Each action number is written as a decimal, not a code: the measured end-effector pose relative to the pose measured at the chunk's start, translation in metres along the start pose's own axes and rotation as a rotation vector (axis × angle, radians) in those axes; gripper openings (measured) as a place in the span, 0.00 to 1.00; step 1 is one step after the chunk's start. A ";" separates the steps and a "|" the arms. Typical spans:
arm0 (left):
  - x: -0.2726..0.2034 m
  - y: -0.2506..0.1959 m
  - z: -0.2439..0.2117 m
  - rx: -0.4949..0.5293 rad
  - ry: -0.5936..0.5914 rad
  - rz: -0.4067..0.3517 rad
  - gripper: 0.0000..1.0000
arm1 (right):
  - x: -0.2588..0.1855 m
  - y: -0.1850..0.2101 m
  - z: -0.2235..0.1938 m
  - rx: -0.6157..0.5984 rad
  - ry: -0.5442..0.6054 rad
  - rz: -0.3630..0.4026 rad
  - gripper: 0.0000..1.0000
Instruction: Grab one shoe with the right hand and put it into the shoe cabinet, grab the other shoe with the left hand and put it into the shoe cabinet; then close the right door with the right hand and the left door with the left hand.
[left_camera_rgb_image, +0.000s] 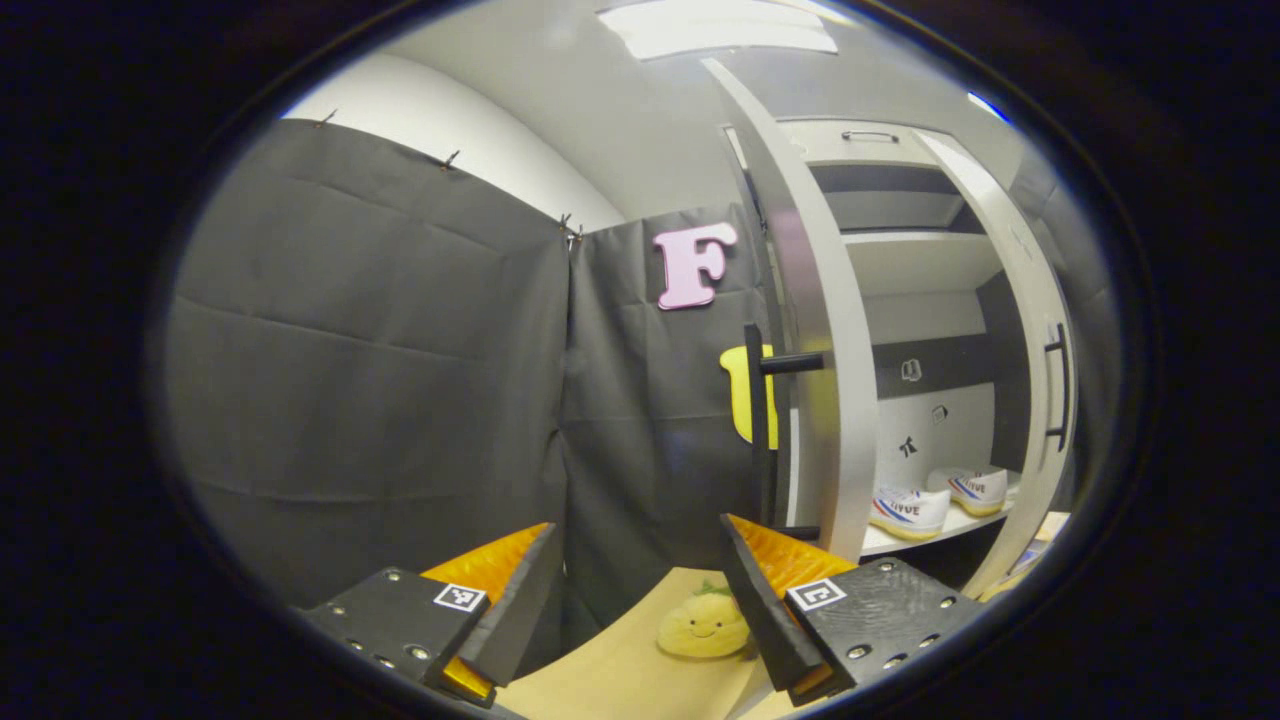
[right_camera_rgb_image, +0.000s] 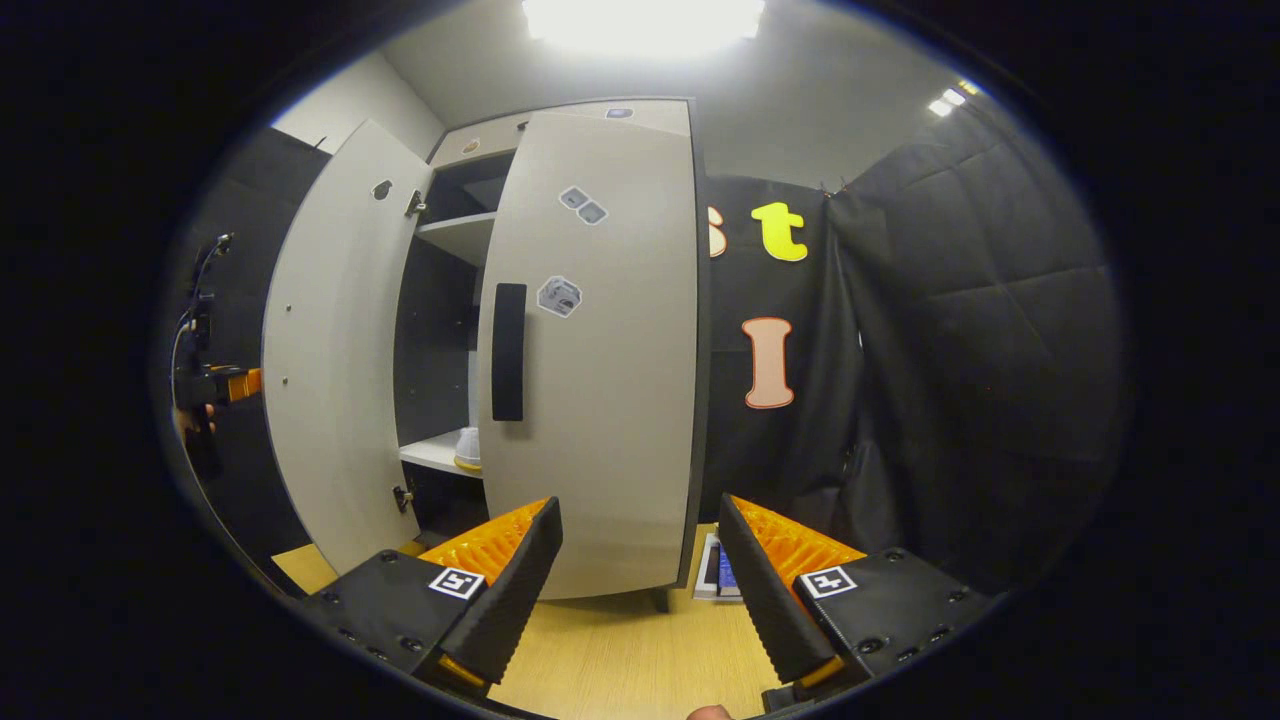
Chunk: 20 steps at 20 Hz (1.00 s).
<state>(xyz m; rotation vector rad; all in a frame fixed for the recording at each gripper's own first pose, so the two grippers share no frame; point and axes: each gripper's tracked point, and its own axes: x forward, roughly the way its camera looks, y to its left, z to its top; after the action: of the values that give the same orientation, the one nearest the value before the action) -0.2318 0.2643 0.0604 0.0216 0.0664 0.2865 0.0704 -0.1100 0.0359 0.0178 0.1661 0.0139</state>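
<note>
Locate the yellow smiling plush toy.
In the left gripper view, the yellow smiling plush toy lies on the wooden floor, low centre, near the open cabinet door.

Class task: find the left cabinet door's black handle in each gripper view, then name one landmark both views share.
Left gripper view: the black handle stands just right of centre, on the left door's near edge.
Right gripper view: I cannot make it out; the left door shows its inner face.
Shared landmark: the shoe shelf.

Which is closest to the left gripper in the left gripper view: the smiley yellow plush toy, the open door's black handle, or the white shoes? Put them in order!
From the left gripper:
1. Plush toy, on the floor just beyond the fingers.
2. Black handle, on the open door's edge, right of centre.
3. White shoes, on the cabinet shelf, far right.
</note>
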 end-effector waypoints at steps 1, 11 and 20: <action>-0.005 -0.001 0.000 0.002 -0.001 0.007 0.92 | 0.001 -0.004 -0.001 -0.007 0.000 0.004 0.98; -0.024 -0.037 0.010 -0.002 -0.016 -0.039 0.86 | 0.010 -0.018 0.000 -0.003 -0.001 0.046 0.98; -0.036 -0.095 0.019 0.000 -0.024 -0.138 0.87 | 0.009 -0.039 -0.004 0.003 0.006 0.032 0.98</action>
<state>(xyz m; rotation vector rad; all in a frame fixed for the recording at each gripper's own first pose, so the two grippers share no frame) -0.2378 0.1628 0.0787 0.0206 0.0436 0.1485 0.0789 -0.1483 0.0297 0.0234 0.1714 0.0453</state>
